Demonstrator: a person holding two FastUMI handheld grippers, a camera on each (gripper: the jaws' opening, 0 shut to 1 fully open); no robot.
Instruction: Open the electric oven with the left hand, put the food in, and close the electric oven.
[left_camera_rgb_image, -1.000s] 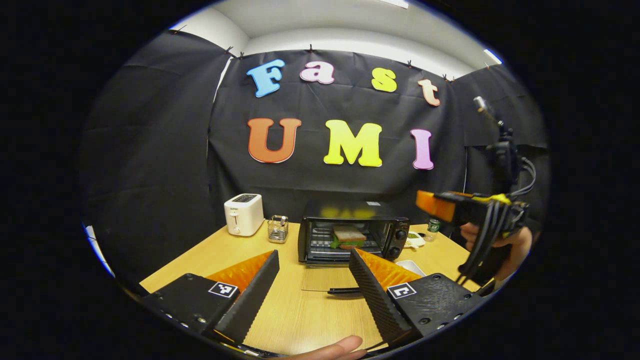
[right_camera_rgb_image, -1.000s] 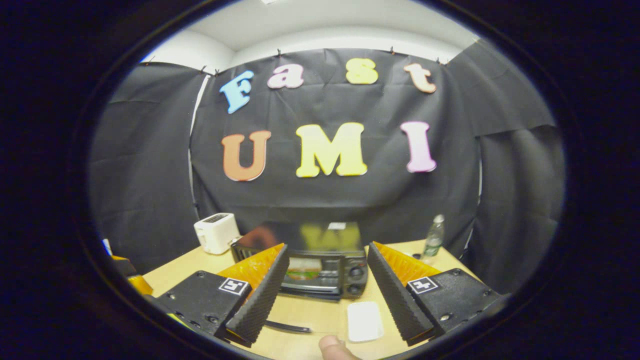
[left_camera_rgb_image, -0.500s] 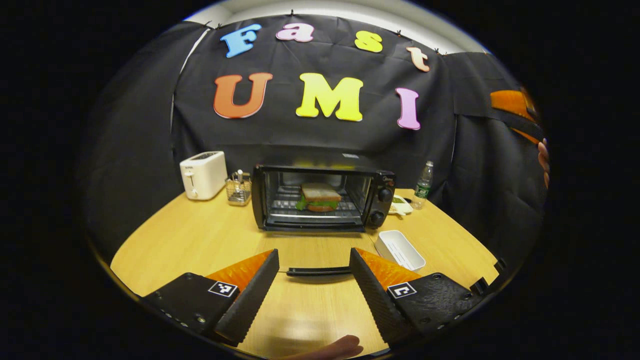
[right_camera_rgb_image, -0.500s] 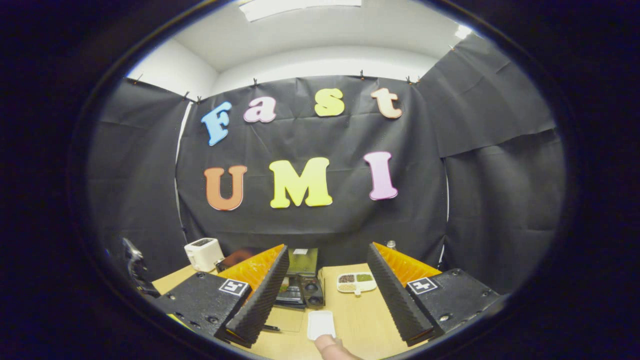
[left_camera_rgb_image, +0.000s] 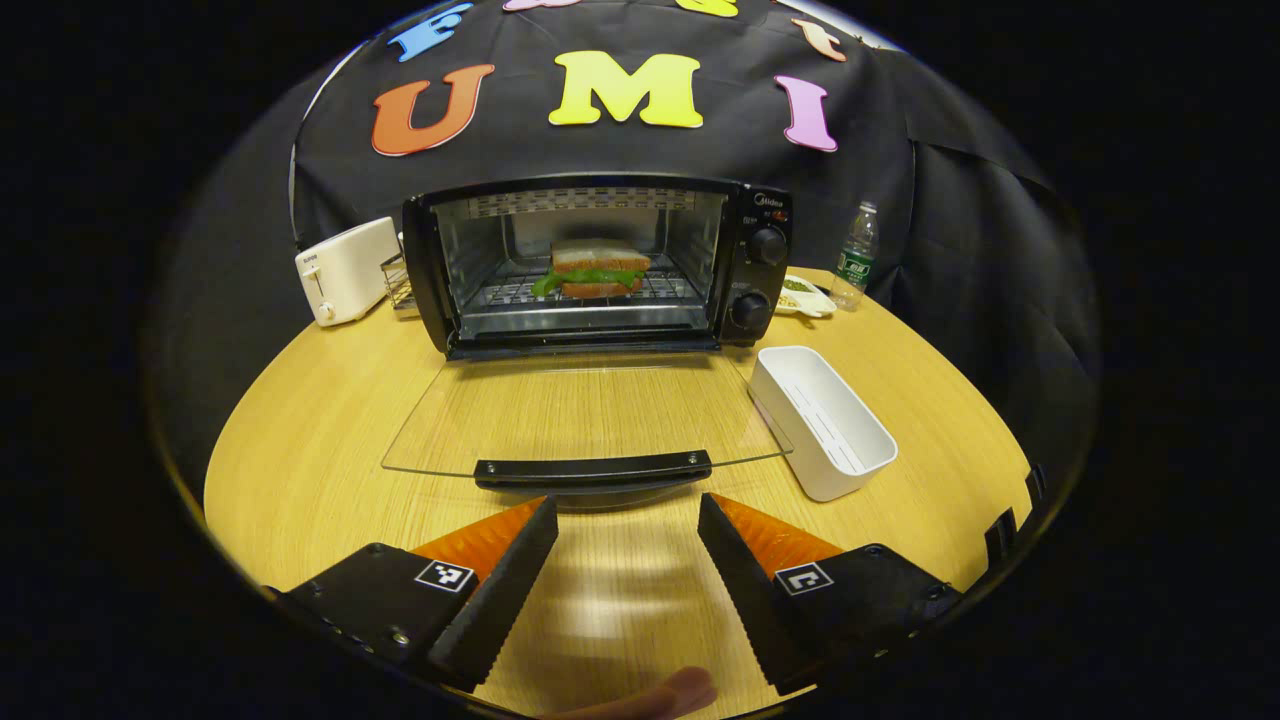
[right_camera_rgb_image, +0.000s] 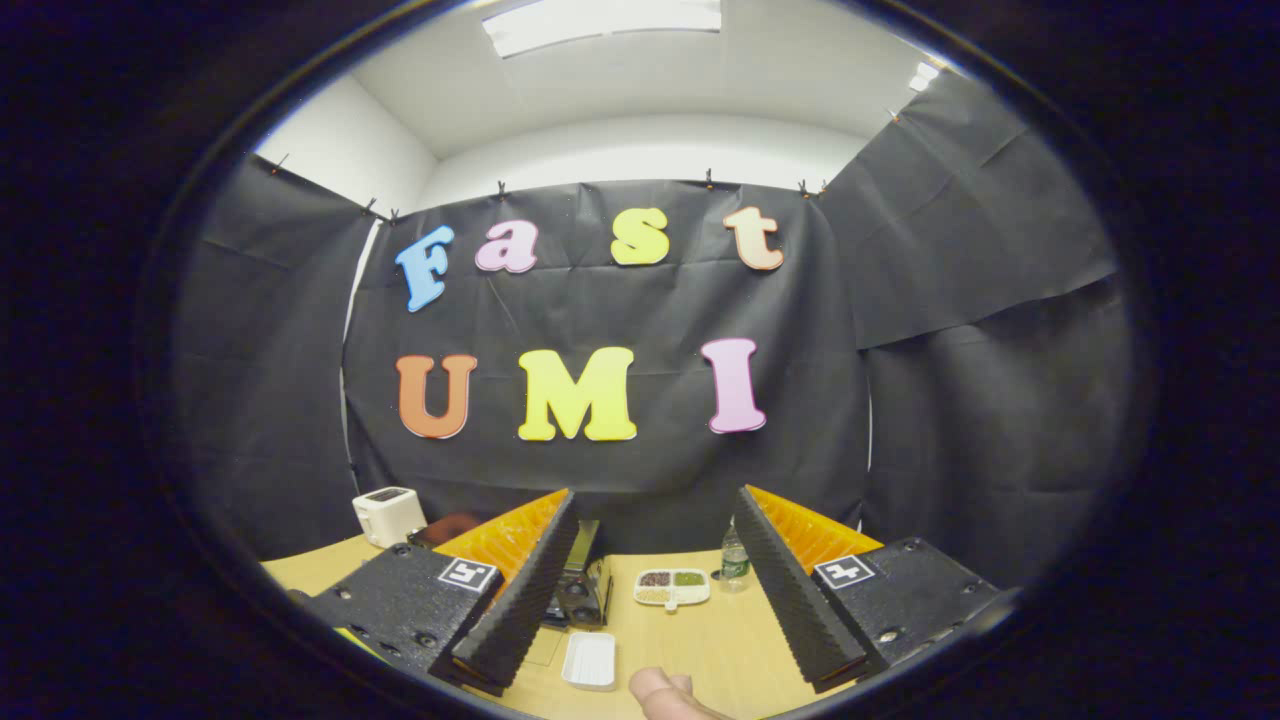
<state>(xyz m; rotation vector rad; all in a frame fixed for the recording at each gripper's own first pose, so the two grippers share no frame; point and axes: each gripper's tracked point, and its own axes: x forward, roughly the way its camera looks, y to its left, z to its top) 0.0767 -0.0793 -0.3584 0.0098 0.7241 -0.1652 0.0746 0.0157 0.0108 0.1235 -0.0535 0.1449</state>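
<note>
Sandwich (left_camera_rgb_image: 597, 269) sits on the rack inside the oven (left_camera_rgb_image: 600, 262) at the worktop's far edge; door (left_camera_rgb_image: 585, 412) lies flat. My left gripper (left_camera_rgb_image: 625, 540), spread wide and empty, faces its handle (left_camera_rgb_image: 592, 469); I judge only closing remains.

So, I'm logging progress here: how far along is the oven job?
Done: the oven is open, its glass door lying flat, and the sandwich sits on the rack. In hand: the open left gripper is just short of the door handle, not touching. Left: lifting the door shut.
</note>
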